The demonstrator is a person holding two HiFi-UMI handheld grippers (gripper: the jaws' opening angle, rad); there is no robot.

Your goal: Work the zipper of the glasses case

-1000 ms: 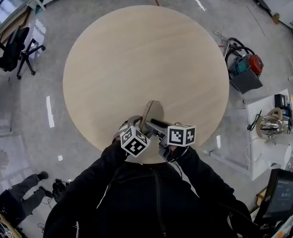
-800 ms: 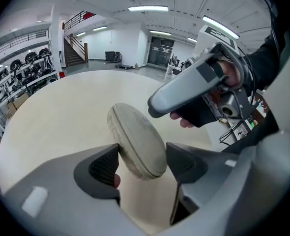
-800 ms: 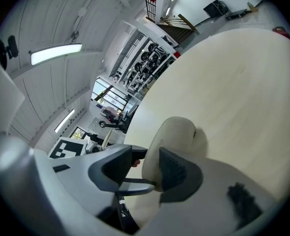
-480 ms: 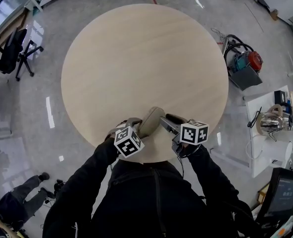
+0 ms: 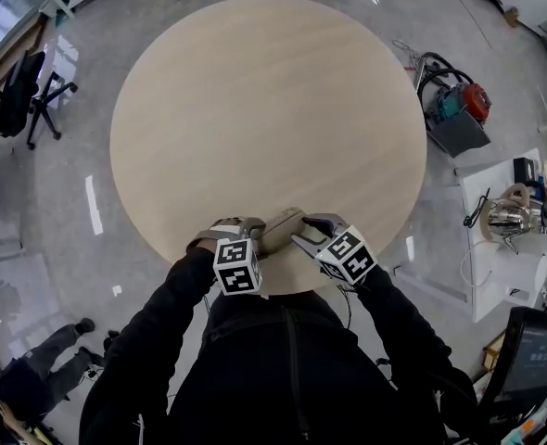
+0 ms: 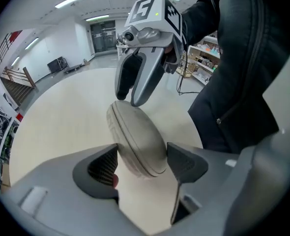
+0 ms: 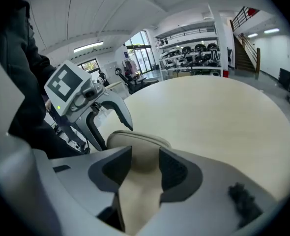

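Observation:
A tan zip-up glasses case stands on its edge near the front rim of the round wooden table. My left gripper holds its left end. In the left gripper view the case sits between both pads, with the jaws opening slightly. My right gripper closes on the other end. In the right gripper view the case fills the narrow gap of its jaws. The zipper pull is hidden. Each gripper shows opposite the other: right gripper, left gripper.
The table's front edge lies just under the grippers, against the person's dark jacket. On the floor stand an office chair at left and a red and blue machine at right. A white side table with a kettle stands lower right.
The case has turned from pointing away from me to lying crosswise. The left gripper has come closer to me and the right gripper has swung out to the right.

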